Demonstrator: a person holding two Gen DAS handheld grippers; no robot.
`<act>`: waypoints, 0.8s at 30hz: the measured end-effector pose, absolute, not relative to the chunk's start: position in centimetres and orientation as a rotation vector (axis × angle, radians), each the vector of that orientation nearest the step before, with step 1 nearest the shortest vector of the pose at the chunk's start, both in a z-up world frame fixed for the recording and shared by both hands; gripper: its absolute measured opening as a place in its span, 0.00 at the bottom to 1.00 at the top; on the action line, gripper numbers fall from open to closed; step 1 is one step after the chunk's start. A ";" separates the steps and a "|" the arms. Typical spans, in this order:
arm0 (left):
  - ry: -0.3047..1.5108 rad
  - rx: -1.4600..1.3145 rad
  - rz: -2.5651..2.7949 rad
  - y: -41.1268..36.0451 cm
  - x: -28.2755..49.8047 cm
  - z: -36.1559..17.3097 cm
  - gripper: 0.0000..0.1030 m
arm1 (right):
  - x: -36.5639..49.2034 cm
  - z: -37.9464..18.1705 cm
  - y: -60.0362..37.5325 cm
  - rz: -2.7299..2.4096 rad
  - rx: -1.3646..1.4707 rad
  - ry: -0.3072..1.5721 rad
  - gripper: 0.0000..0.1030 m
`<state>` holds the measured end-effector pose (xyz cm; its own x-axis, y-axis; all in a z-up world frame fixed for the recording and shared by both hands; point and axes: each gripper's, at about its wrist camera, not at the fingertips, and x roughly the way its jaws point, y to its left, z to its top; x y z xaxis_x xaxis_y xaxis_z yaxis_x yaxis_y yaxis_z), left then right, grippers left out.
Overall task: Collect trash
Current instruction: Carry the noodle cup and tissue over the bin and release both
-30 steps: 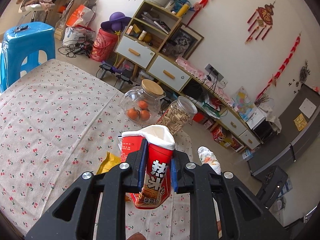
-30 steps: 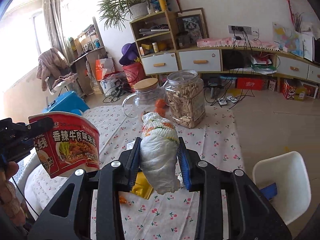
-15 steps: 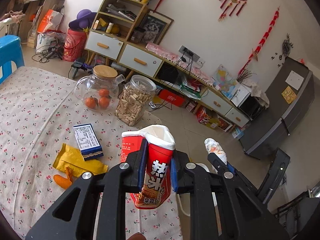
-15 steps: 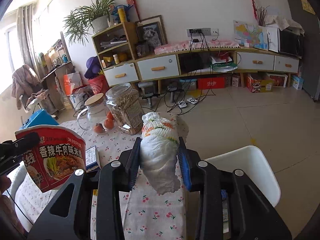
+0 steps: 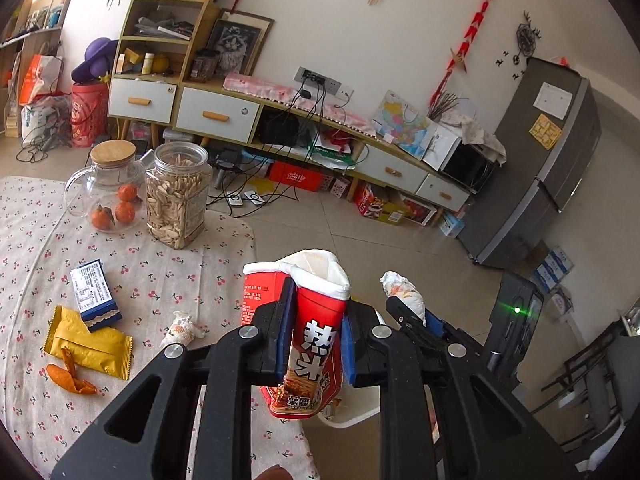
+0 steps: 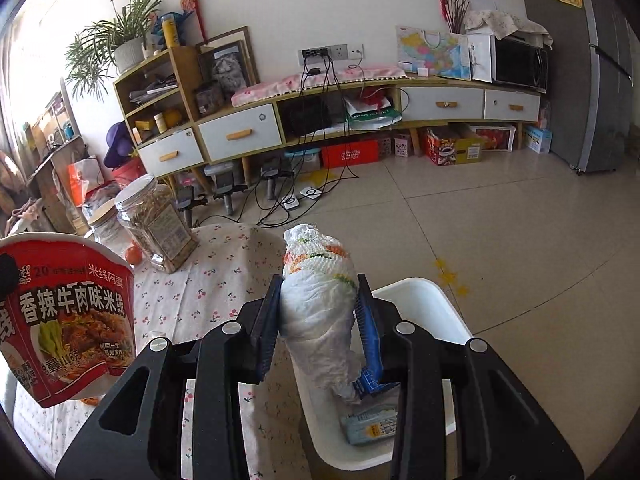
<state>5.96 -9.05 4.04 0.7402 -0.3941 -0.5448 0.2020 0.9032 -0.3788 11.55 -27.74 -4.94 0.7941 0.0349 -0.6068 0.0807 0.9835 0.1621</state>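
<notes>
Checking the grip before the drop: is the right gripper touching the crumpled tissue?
Touching. In the right wrist view, the right gripper has both pads pressed against the tissue, no gap.

We see a red noodle cup (image 5: 310, 344) with white rim and white lettering, and a white tissue wad (image 6: 320, 312) banded in orange and green. Our grippers are black with blue pads (image 6: 370, 336). The tablecloth (image 5: 160, 276) is cream with small red cherries. On it lie a yellow wrapper (image 5: 90, 344), orange peel (image 5: 68, 376) and a blue-and-white box (image 5: 94, 296). The bin (image 6: 436, 312) is white.
</notes>
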 end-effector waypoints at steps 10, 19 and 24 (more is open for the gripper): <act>0.725 -0.258 -0.421 -15.8 7.1 2.1 0.20 | 11.2 -6.8 -33.2 -0.173 0.204 0.721 0.67; 0.795 -0.213 -0.489 -21.8 8.2 -0.3 0.20 | 7.6 -7.0 -40.5 -0.397 0.230 0.732 0.85; 0.859 -0.203 -0.507 -24.5 9.1 -2.4 0.20 | 6.1 -7.1 -42.9 -0.453 0.248 0.745 0.88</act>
<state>9.06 -24.53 -2.38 0.5439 -0.5035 -0.6713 0.3437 0.8635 -0.3692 6.12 -42.93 -7.05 0.6453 -0.3070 -0.6995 0.4795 0.8756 0.0580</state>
